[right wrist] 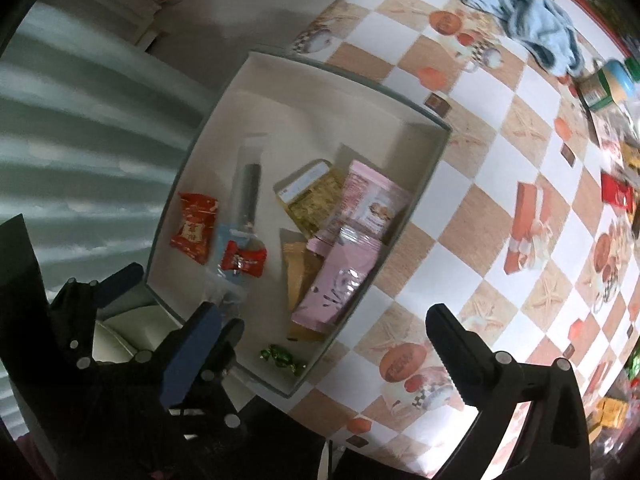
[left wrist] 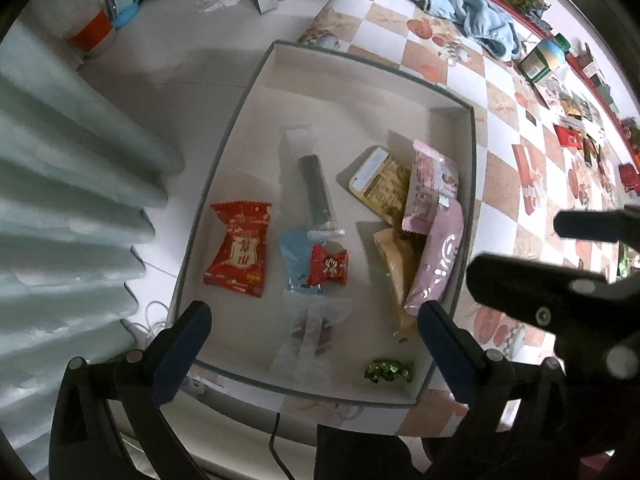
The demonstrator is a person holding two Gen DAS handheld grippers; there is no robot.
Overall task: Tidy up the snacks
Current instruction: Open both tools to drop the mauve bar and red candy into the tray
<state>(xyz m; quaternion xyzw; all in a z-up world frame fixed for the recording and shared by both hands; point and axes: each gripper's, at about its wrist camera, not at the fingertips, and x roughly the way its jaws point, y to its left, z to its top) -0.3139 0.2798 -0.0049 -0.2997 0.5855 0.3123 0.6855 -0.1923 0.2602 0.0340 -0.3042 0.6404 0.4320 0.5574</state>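
Note:
A shallow white box (left wrist: 360,80) sits at the table's left edge and holds several snacks: a red packet (left wrist: 239,248), a clear-wrapped dark bar (left wrist: 314,190), a small red candy (left wrist: 327,266), a yellow packet (left wrist: 380,184), pink packets (left wrist: 430,184) and a green foil candy (left wrist: 387,370). My left gripper (left wrist: 314,324) is open and empty above the box's near end. My right gripper (right wrist: 324,324) is open and empty over the box's near right corner (right wrist: 296,392). The box (right wrist: 320,68), pink packets (right wrist: 344,272) and green candy (right wrist: 282,358) also show in the right wrist view.
The table has a checkered cloth (right wrist: 480,184). A blue cloth (left wrist: 472,12) lies at the far side. More snack packets (left wrist: 576,128) line the far right edge, with a jar (right wrist: 608,84). A pale curtain (left wrist: 60,184) hangs left of the table.

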